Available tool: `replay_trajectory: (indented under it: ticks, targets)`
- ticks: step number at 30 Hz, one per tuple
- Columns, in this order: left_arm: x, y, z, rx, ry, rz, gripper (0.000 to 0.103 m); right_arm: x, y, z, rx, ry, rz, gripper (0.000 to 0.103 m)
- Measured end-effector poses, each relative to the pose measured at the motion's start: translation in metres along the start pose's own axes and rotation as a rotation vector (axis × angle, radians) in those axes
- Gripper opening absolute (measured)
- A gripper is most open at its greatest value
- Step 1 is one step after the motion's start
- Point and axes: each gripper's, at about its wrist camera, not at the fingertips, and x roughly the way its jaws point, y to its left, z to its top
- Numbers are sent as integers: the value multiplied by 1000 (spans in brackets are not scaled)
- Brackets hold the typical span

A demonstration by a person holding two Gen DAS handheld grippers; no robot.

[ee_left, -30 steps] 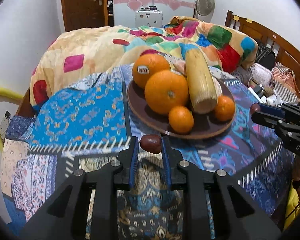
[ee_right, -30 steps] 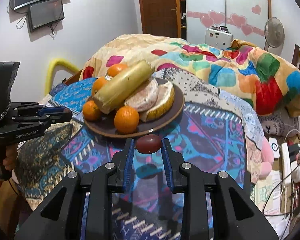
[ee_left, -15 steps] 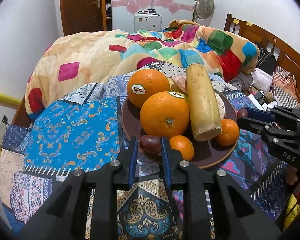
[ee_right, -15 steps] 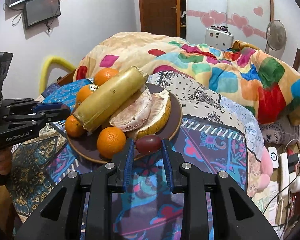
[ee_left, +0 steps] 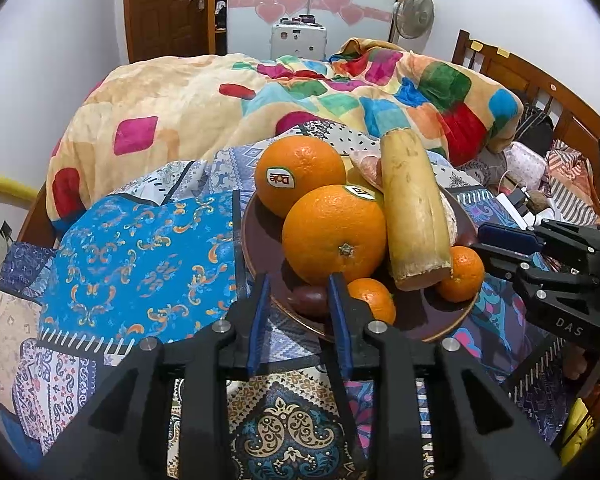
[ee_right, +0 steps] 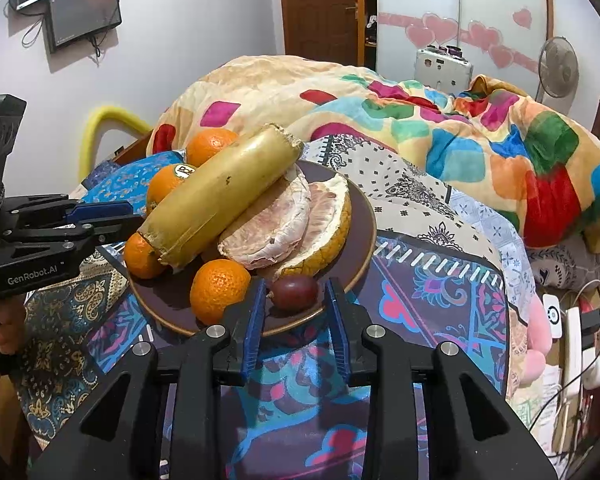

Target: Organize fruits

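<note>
Ahead of both tongs, two dark red fruits had just been let go onto the brown plate (ee_left: 255, 236).

Beyond the left gripper (ee_left: 297, 300) sat the big orange (ee_left: 334, 234) and the sugarcane piece (ee_left: 414, 216); half a second before, each pair of jaws pinched its fruit, now both stood parted. One red fruit (ee_left: 310, 301) lay on the near rim between the left fingers; the other red fruit (ee_right: 293, 293) lay between the right gripper (ee_right: 295, 306)'s. Judging by this, both placements were finished.

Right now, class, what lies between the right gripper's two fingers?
A small dark red fruit, resting on the brown plate, gaps either side; shown in the right wrist view.
</note>
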Motion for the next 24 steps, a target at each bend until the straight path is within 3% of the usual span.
replay_trajectory:
  ticks: [7, 14, 18, 24]
  targets:
    - [-10, 2, 0, -8, -13, 1, 36, -4, -1, 0, 4, -7, -6, 30]
    - [-53, -7, -1, -3, -79, 7, 36, -38, 6, 3, 5, -63, -13, 30]
    - [-97, -17, -4, 3, -163, 17, 36, -77, 18, 5, -5, -137, -26, 30]
    - [-173, -38, -20, 12, -325, 42, 36, -154, 46, 2, 0, -329, -34, 37]
